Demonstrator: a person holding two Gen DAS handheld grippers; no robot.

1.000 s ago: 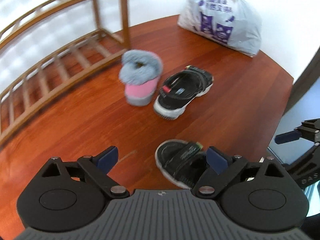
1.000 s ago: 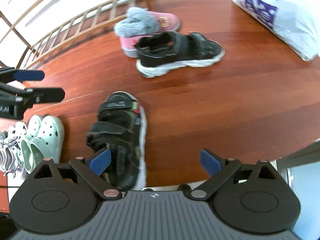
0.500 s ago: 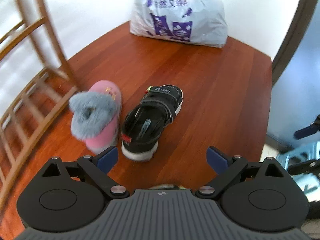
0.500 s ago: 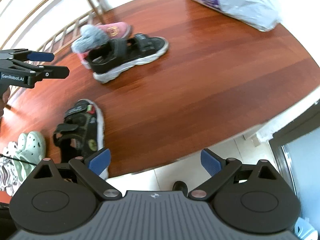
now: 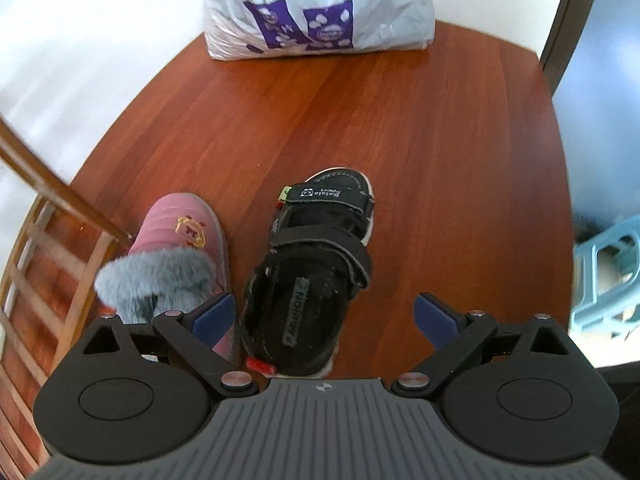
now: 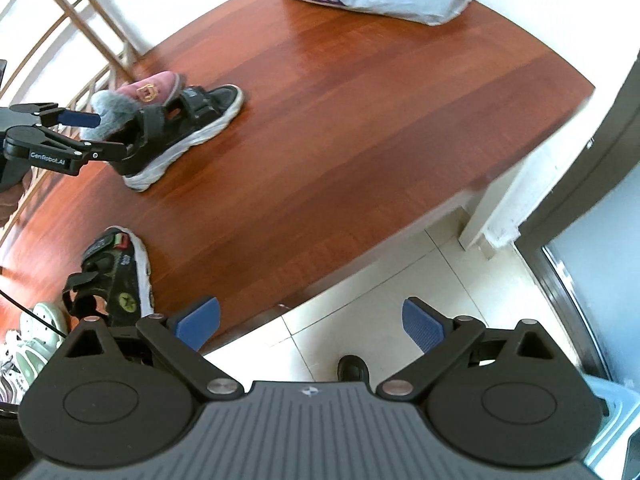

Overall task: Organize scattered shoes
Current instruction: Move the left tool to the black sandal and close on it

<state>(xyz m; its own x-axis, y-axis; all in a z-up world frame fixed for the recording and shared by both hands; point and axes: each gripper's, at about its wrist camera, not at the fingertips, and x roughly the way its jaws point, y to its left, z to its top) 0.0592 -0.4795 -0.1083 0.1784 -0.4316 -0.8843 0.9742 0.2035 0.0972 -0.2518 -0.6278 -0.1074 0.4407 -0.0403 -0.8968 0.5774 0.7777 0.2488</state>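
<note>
The wooden floor carries a pink boot beside a black sandal, another sandal, and a bag.

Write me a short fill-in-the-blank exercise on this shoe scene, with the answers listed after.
1. The left gripper is open around the heel of the black ____.
2. Beside the black sandal stands a pink boot with a cuff of grey ____.
3. The plastic bag against the wall is white with ____ print.
4. The right gripper holds ____.

Answers: sandal; fur; purple; nothing
</note>
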